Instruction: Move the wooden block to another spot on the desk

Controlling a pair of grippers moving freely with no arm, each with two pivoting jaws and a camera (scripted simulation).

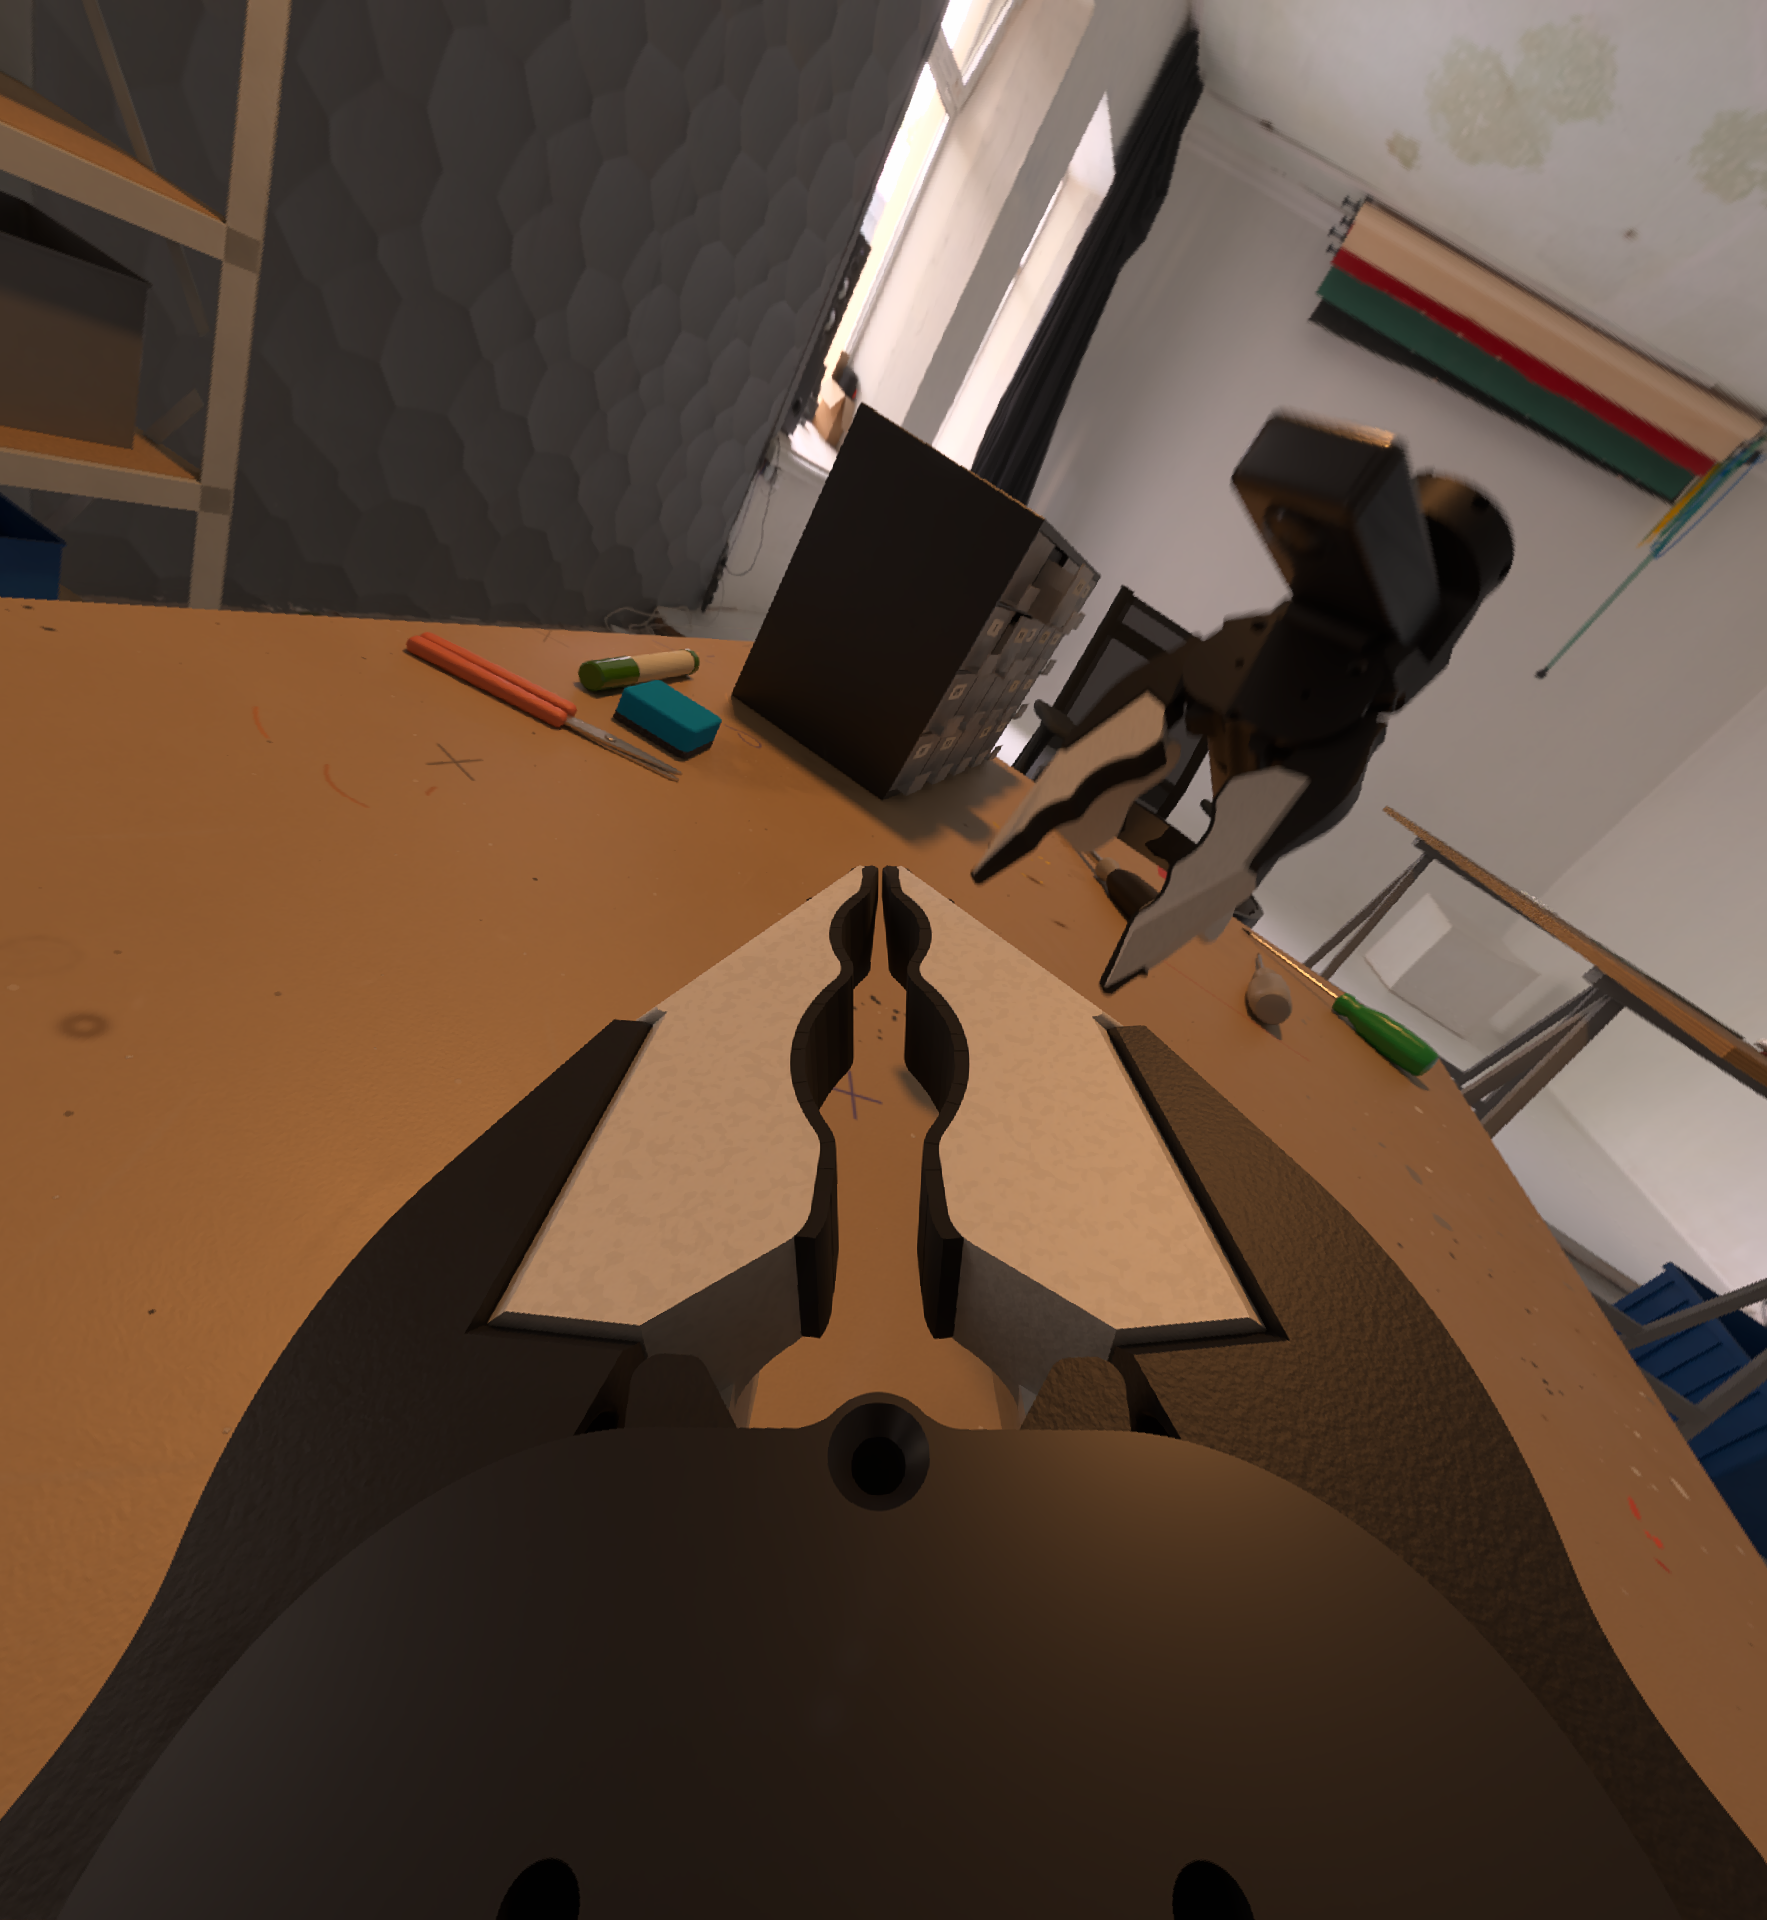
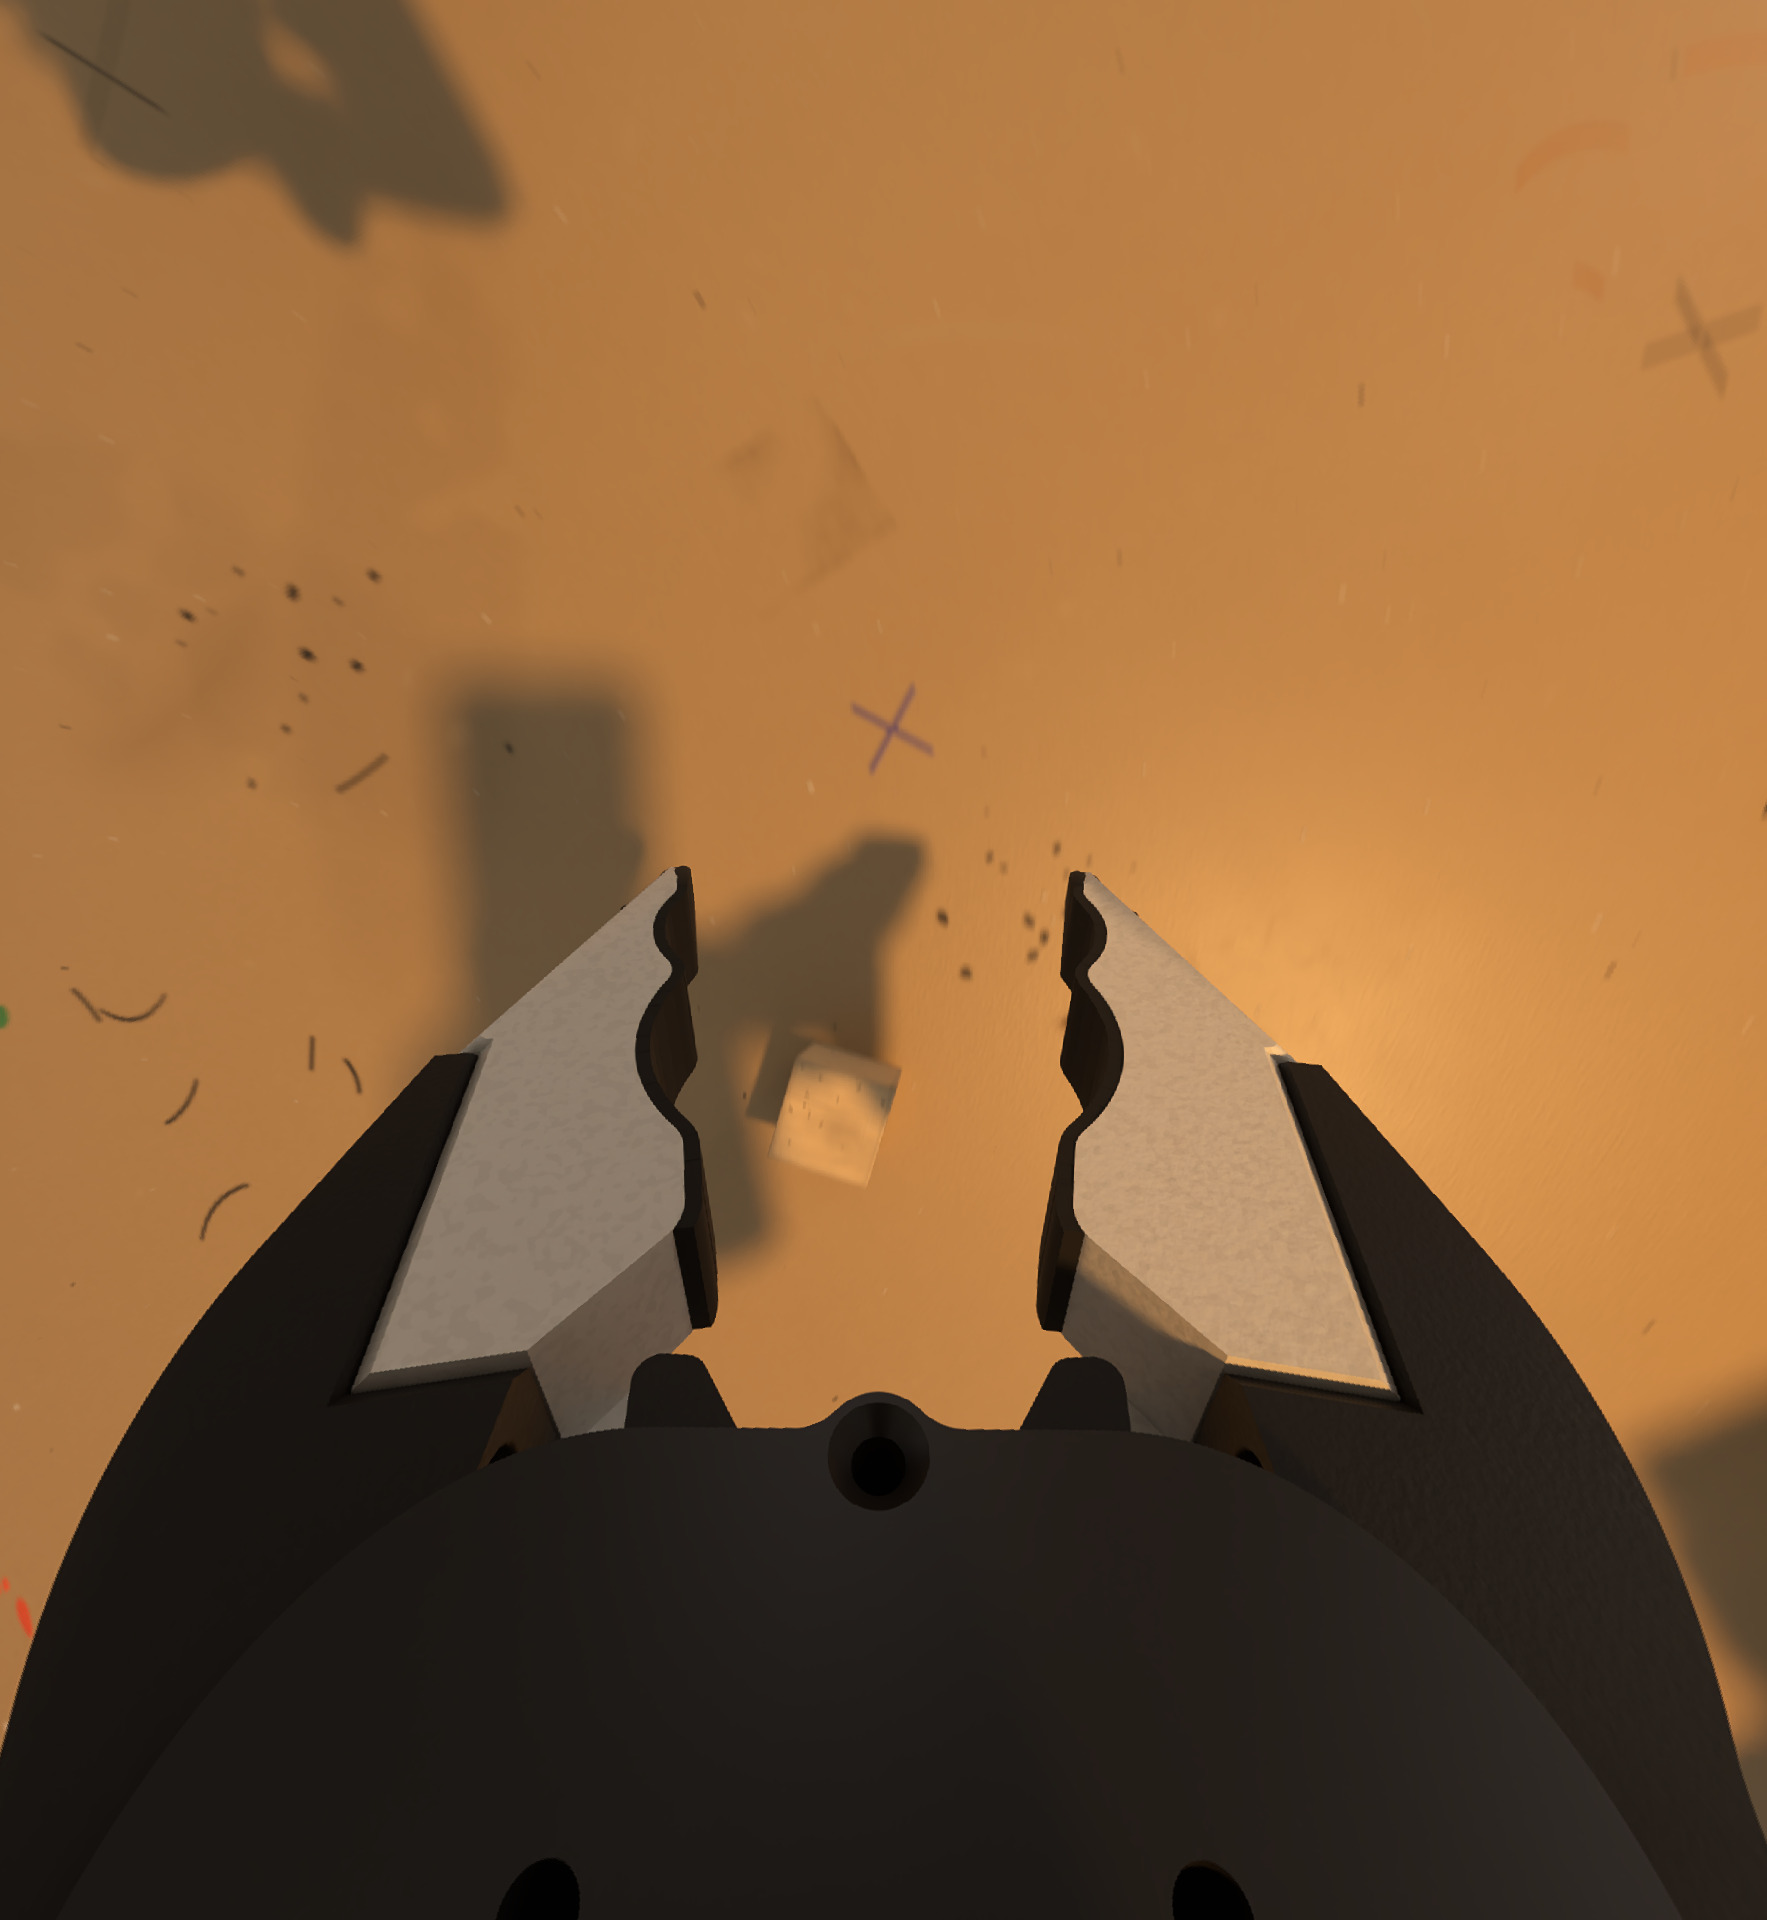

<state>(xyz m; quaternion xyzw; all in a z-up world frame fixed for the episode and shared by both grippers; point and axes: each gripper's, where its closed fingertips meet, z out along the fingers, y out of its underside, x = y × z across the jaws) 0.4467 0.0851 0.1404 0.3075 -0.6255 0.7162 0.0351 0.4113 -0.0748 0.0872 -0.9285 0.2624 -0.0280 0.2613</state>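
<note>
Desk (image 1: 235,935): matt orange-brown wood, faint grain, scuffed with specks and pen marks. Wooden block (image 2: 835,1114): pale raw wood, matt, lightly speckled. Left claw (image 1: 879,883) and right claw (image 2: 877,883): dark matt textured plastic bodies, fingers (image 2: 557,1143) faced with pale, finely mottled matt pads. Scissors (image 1: 536,701): orange plastic handles, dull metal blades. Teal eraser (image 1: 667,715): smooth, slight sheen. Screwdriver handle (image 1: 1383,1034): glossy green plastic.

Pale tan wooden block (image 2: 834,1115), seemingly speckled; orange-brown desk (image 2: 1274,623).

Left claw (image 1: 879,873) closed, empty, low over orange surface (image 1: 183,935); right claw (image 1: 1118,925) spread, hovering beyond.
</note>
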